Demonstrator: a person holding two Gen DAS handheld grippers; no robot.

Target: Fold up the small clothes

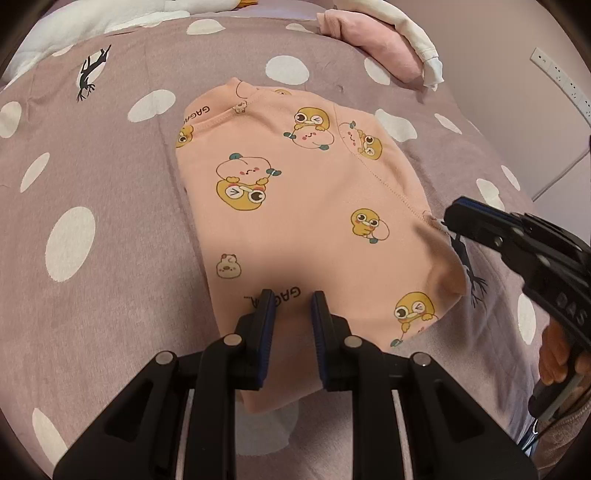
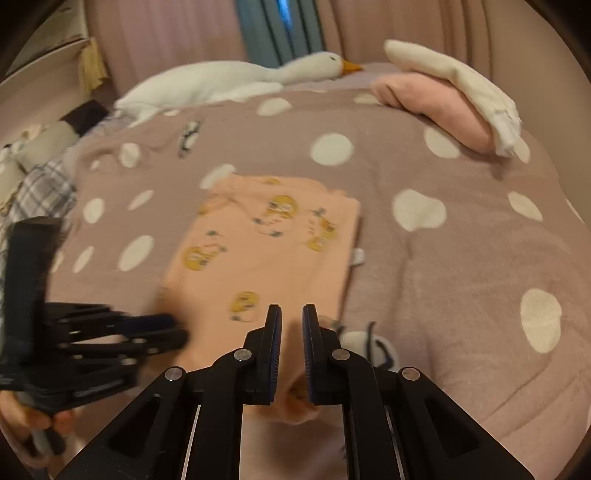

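A small peach top with yellow duck prints (image 1: pixel 306 206) lies folded flat on the mauve polka-dot bedspread (image 1: pixel 92 177). My left gripper (image 1: pixel 293 299) hovers over its near edge with the jaws a little apart and nothing between them. My right gripper (image 1: pixel 448 218) shows in the left wrist view at the top's right side, by a corner. In the right wrist view the top (image 2: pixel 266 236) lies ahead, my right gripper (image 2: pixel 291 314) is slightly open over its near right corner, and the left gripper (image 2: pixel 162 328) is blurred at left.
A folded pink garment (image 1: pixel 376 44) with a white one (image 1: pixel 413 33) on it lies at the far right of the bed. A white plush goose (image 2: pixel 236 81) lies along the far edge. Plaid fabric (image 2: pixel 40 188) sits at far left. Wall sockets (image 1: pixel 561 81) are at right.
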